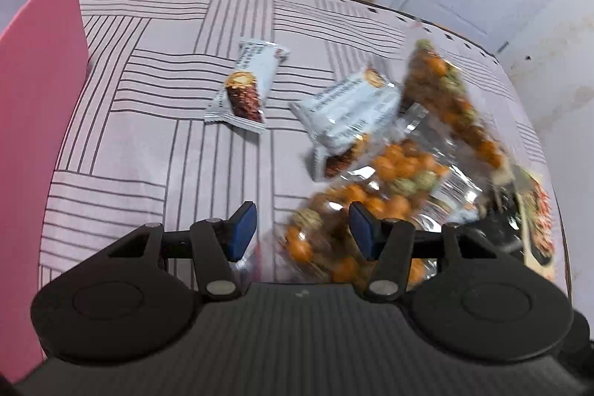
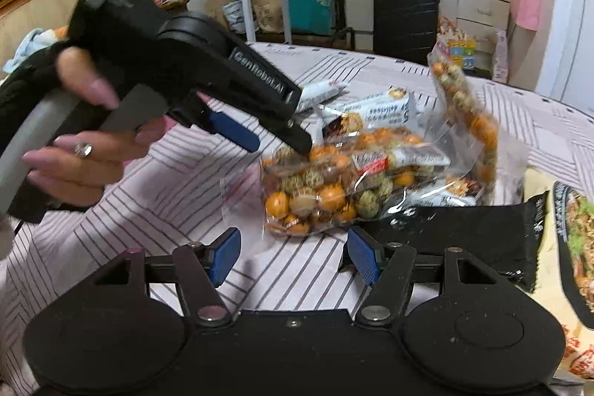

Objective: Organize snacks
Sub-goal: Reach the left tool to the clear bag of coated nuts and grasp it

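Snacks lie on a table with a pink striped cloth (image 1: 156, 121). A clear bag of orange and green coated nuts (image 1: 371, 188) lies just ahead of my left gripper (image 1: 302, 229), which is open and hovers over the bag's near end. The bag also shows in the right wrist view (image 2: 326, 192). A second nut bag (image 1: 445, 102) stands tilted behind it. Two white snack bars (image 1: 245, 88) (image 1: 349, 114) lie further back. My right gripper (image 2: 293, 255) is open and empty, just short of the nut bag. The left gripper (image 2: 274, 140) shows there above the bag.
A pink box (image 1: 37, 99) stands at the left edge of the table. A black snack packet (image 2: 482, 232) and a printed packet (image 2: 579, 247) lie at the right. A dark suitcase (image 2: 404, 13) and bags stand on the floor beyond the table.
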